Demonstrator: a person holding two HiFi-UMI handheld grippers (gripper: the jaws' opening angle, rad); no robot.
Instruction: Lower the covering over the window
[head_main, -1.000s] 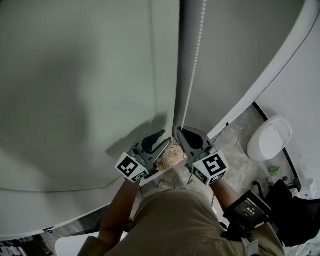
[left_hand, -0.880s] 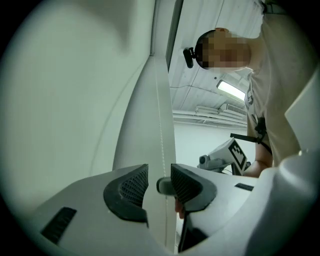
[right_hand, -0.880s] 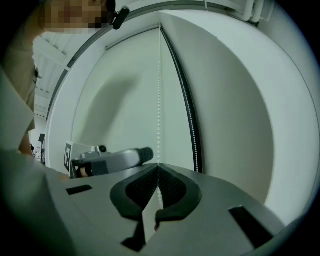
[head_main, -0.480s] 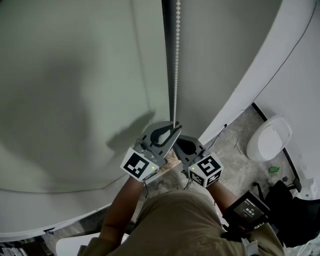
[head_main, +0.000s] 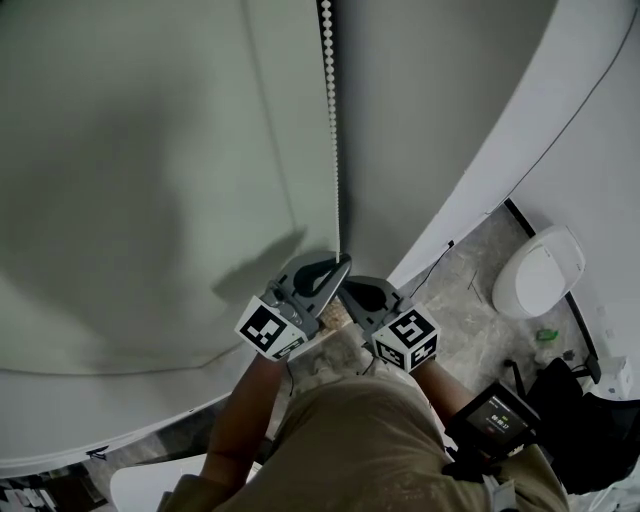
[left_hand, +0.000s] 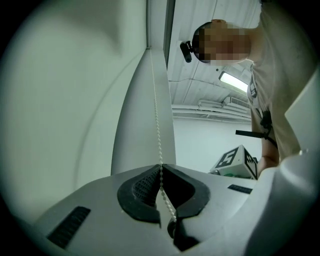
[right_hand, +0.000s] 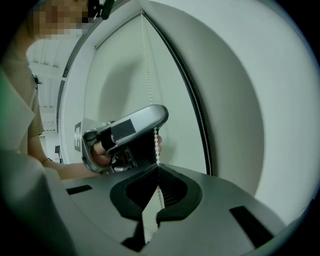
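A white bead chain hangs down in front of the pale window covering. My left gripper grips the chain just above my right gripper. In the left gripper view the chain runs down between the tips of the left gripper. Those jaws have just been closing and now pinch the beads. In the right gripper view the right gripper is shut on the same chain, with the left gripper close above it.
A white curved window frame runs down the right. On the stone floor at the right stands a white rounded fixture. A black device with a screen hangs at the person's waist.
The left gripper, open and level with the right one before, has risen onto the chain above it and shut there. The right gripper has moved down, still shut on the chain.
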